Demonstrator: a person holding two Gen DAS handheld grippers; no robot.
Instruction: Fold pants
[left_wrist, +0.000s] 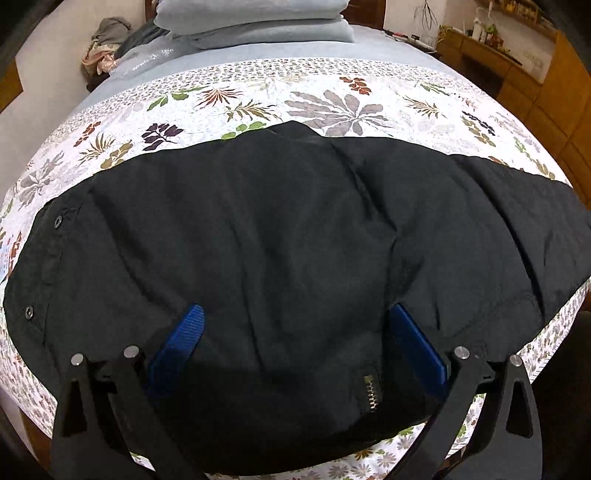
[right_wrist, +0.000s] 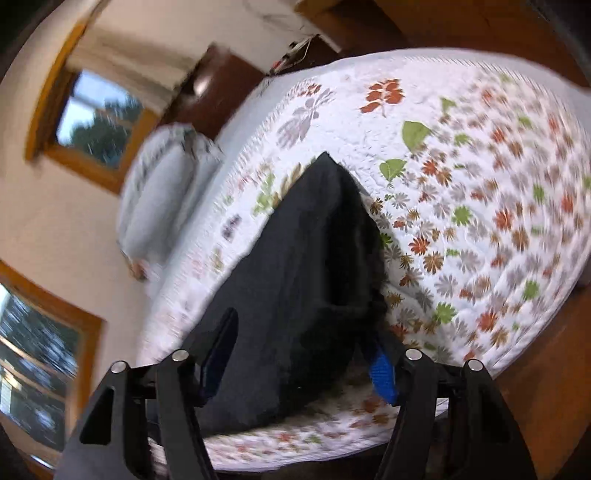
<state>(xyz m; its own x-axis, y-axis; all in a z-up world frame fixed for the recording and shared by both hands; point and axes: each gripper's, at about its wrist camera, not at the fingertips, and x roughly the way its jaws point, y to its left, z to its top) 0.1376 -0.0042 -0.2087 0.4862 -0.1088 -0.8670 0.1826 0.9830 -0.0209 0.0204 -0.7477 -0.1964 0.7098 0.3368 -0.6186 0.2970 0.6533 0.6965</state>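
My left gripper (left_wrist: 295, 321): two blue pads spread wide, hanging over one pair of black pants (left_wrist: 288, 229), nothing pinched. My right gripper (right_wrist: 303, 332): jaws wide, pants' dark cloth (right_wrist: 295, 266) between pads; contact unclear in blur. Pants flat across floral bedspread (left_wrist: 332, 107). Two snap studs, one zipper showing. Beyond: two stacked grey pillows (left_wrist: 255, 18), wooden cabinets (left_wrist: 546, 74), two windows (right_wrist: 96, 122).

Even indoor light, fisheye-bent edges, right wrist view motion-blurred
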